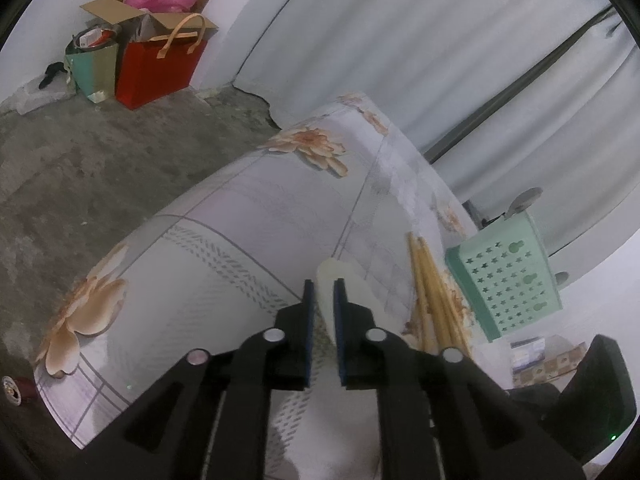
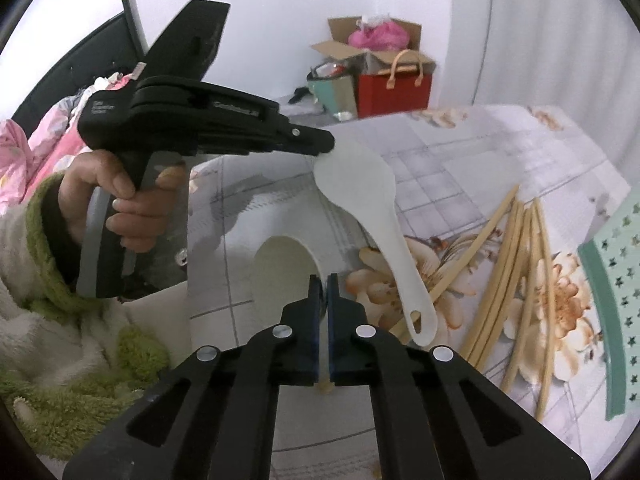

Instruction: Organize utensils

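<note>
L tongs (image 1: 323, 286) are clamped on the head edge of a white rice paddle (image 2: 360, 184). It hangs off them in the air, handle dropping twd the R tongs (image 2: 323, 280) and ending just right of their tips. R tongs are clenched. A cream paddle (image 2: 280, 272) sits right at their tips on the left side; we can't tell whether its edge is nipped betw the pads.

Right of the R tongs, a loose bundle of bamboo chopsticks (image 2: 516, 264) lies on the desk (image 2: 460, 152), which has a floral cloth. The hanging handle crosses in front of one stick. Further right is a mint-green basket (image 2: 612, 300) w/ star holes, its rim next to the sticks.

Left of the R tongs, a hand (image 2: 120, 208) in a fuzzy green-cuffed sleeve grips the L tool. White lettering on that tool's body is too blurred to read.

Beyond the desk, on the floor by the wall: a red gift bag (image 2: 394, 94) and an open cardboard box (image 2: 340, 46).
</note>
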Demonstrator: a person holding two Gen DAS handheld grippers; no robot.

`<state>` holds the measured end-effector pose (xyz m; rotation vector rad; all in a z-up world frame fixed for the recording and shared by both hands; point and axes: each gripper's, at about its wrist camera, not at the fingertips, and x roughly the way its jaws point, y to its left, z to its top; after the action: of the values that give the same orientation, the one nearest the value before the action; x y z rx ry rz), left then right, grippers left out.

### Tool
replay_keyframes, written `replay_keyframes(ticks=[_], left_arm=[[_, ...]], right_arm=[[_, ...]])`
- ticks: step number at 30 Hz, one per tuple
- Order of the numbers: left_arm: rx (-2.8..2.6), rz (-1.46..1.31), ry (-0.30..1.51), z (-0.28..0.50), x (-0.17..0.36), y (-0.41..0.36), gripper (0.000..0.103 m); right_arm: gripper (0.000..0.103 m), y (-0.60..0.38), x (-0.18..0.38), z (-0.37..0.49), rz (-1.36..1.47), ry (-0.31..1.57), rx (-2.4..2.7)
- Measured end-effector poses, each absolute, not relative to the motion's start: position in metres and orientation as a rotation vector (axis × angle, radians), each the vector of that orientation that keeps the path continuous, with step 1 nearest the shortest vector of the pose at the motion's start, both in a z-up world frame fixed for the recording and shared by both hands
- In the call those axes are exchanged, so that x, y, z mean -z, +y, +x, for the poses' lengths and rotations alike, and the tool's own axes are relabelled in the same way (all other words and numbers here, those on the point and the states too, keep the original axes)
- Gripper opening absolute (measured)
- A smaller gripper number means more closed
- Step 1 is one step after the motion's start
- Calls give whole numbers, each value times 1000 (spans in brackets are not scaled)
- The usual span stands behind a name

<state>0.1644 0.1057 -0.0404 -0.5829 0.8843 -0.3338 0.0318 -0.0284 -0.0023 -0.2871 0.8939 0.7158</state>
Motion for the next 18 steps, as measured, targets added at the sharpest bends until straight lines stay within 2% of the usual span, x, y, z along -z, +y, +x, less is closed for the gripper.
replay_keyframes(ticks=[5, 11, 16, 18], left_arm=[[343, -594, 892, 165, 40, 105, 24], [339, -545, 935, 173, 45, 94, 25], [336, -482, 940, 179, 45, 80, 24], [327, -454, 946, 180, 46, 76, 12]], right_arm=[[1, -39, -3, 28, -239, 870, -668], [1, -58, -20, 26, -140, 815, -602], [1, -72, -37, 29, -72, 768, -551], [1, -77, -41, 33, -44, 755, -532]])
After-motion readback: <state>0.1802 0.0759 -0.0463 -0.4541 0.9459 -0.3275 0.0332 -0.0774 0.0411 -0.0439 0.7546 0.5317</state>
